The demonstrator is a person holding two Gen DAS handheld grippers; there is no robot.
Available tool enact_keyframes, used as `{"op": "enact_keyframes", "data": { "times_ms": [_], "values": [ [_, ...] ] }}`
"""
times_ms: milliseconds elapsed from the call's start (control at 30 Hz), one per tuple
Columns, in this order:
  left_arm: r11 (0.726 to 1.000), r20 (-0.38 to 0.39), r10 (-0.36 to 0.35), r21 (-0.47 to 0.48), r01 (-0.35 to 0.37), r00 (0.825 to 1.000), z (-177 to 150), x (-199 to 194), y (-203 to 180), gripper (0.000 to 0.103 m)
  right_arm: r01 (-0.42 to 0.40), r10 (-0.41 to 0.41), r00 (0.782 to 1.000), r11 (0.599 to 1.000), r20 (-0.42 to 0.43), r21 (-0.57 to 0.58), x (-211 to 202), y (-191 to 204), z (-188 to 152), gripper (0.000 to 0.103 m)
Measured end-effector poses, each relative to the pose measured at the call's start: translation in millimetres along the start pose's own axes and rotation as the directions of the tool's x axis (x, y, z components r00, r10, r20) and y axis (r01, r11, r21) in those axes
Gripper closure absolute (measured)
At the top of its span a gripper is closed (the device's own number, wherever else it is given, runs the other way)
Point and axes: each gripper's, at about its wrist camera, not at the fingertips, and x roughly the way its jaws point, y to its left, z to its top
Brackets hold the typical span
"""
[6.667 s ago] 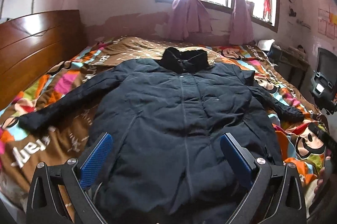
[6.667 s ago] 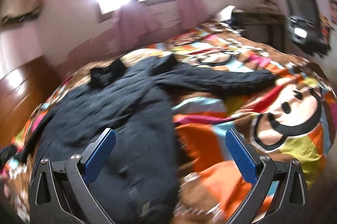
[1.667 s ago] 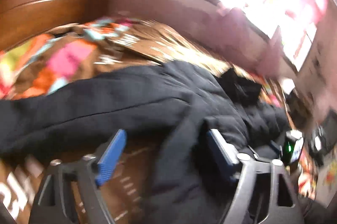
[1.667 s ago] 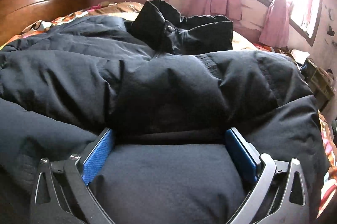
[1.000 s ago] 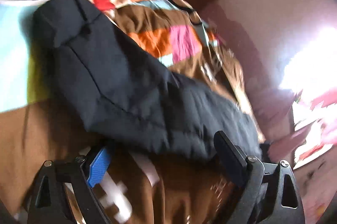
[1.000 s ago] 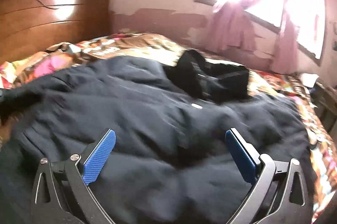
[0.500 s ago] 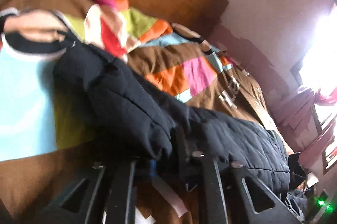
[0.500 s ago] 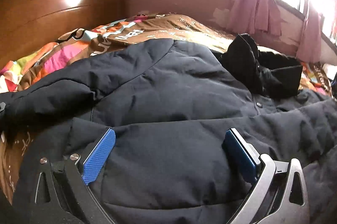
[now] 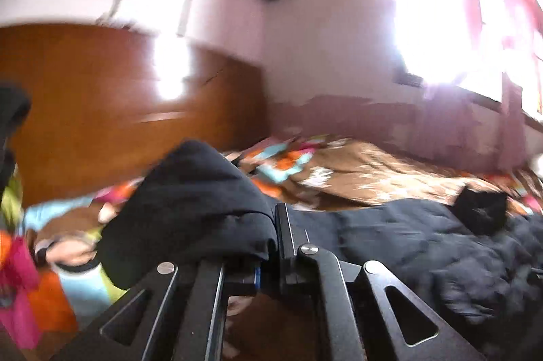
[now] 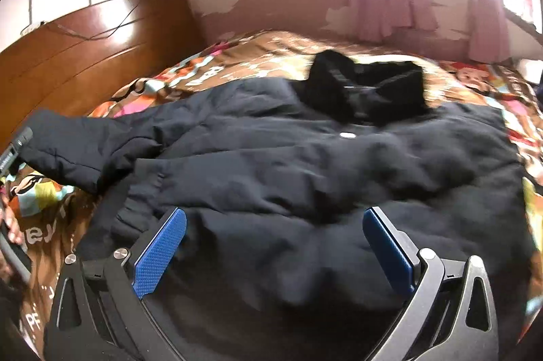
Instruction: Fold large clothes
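Observation:
A large black padded coat (image 10: 305, 164) lies front up on the bed, its black collar (image 10: 366, 92) toward the window. My left gripper (image 9: 269, 238) is shut on the cuff end of the coat's left sleeve (image 9: 200, 204) and holds it lifted off the blanket. In the right wrist view that sleeve (image 10: 74, 154) stretches out to the left. My right gripper (image 10: 271, 245) is open and empty, hovering over the coat's lower body. The coat's body (image 9: 424, 245) shows at the right in the left wrist view.
A colourful cartoon blanket (image 10: 203, 72) covers the bed. A wooden headboard (image 10: 85, 45) runs along the left. A bright window with pink curtains (image 10: 393, 4) is on the far wall. The bed edge lies near my left hand (image 10: 10, 225).
My left gripper closed on the sleeve cuff and has lifted it, swinging toward the coat's body. My right gripper has pulled back and risen above the coat, still open.

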Motion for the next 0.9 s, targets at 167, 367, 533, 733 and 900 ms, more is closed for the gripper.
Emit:
{"op": "enact_keyframes", "data": {
  "times_ms": [167, 367, 533, 733, 900],
  "values": [
    [0.979, 0.028, -0.171, 0.114, 0.167, 0.985, 30.9, -36.0, -68.9, 0.097, 0.026, -0.027, 1.000, 0.994, 0.007, 0.106, -29.2, -55.4, -19.6, 0.001],
    [0.907, -0.073, -0.384, 0.157, 0.391, 0.920, 40.8, -63.6, -144.2, 0.097, 0.056, -0.065, 0.997, 0.976, 0.033, 0.211, -61.7, -109.3, -37.0, 0.001],
    [0.837, -0.163, -0.456, 0.254, 0.484, 0.875, 19.6, -82.2, -203.1, 0.097, 0.041, -0.069, 0.994, 0.961, 0.090, 0.275, -88.5, -142.2, -46.0, 0.001],
    [0.745, -0.324, -0.526, 0.271, 0.610, 0.786, -18.3, -105.3, -252.4, 0.097, -0.005, -0.041, 0.990, 0.946, 0.137, 0.323, -102.1, -163.6, -57.5, 0.001],
    [0.666, -0.456, -0.526, 0.305, 0.681, 0.718, -56.8, -115.4, -280.5, 0.094, -0.098, 0.036, 0.983, 0.934, 0.181, 0.343, -108.4, -167.9, -74.3, 0.001]
  ]
}}
